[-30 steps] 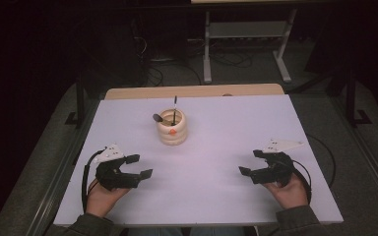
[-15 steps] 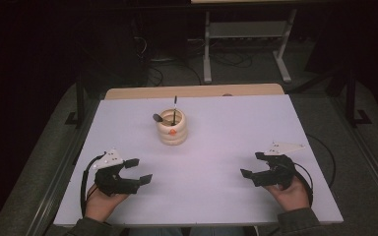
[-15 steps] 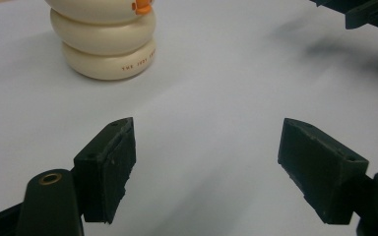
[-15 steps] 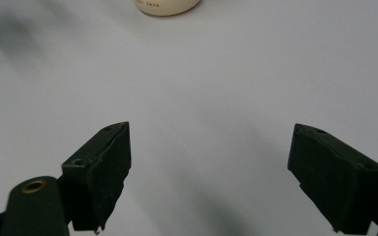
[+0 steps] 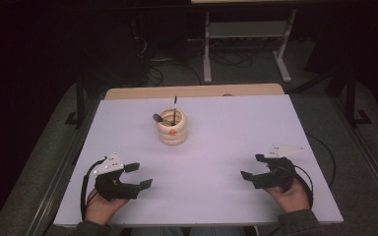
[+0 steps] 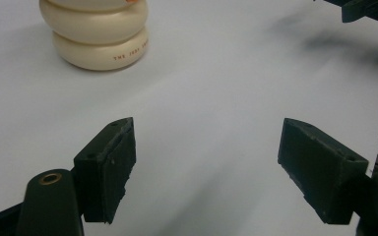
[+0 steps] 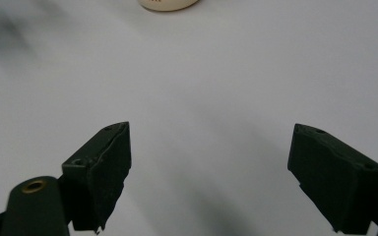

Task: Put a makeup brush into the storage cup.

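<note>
We hold both grippers released near the table's near edge. The cream holder (image 5: 172, 128) stands far of centre, ahead-right of our left gripper (image 5: 139, 175), nearer it than our right gripper (image 5: 253, 166).

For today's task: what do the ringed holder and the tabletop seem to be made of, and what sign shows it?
Ringed holder: probably glazed ceramic or smooth plastic; cream, rounded stacked rings with a soft sheen and small printed lettering.
Tabletop: likely a matte white laminate or coated board; flat, even, without glare.
</note>
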{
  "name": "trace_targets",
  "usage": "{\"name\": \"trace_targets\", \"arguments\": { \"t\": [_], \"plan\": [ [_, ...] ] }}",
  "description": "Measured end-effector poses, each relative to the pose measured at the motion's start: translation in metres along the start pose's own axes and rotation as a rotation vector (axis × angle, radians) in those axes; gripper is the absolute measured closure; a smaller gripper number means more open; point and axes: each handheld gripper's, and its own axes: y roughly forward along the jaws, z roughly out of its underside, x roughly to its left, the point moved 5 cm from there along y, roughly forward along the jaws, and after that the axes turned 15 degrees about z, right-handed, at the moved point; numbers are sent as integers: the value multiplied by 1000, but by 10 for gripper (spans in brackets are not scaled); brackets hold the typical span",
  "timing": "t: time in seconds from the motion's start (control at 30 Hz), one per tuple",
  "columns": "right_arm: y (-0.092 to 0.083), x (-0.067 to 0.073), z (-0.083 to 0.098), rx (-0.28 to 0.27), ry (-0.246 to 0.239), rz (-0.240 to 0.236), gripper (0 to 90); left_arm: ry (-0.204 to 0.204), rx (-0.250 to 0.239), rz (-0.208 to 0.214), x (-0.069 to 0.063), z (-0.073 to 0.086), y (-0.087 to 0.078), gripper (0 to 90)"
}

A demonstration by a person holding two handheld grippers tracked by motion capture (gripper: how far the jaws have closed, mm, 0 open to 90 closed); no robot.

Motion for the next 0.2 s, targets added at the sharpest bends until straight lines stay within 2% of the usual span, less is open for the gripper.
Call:
{"name": "trace_targets", "arguments": {
  "t": [0.2],
  "plan": [
    [2, 2, 0, 3, -12, 7, 156, 6, 9, 2, -2, 1, 2, 219]
  ]
}}
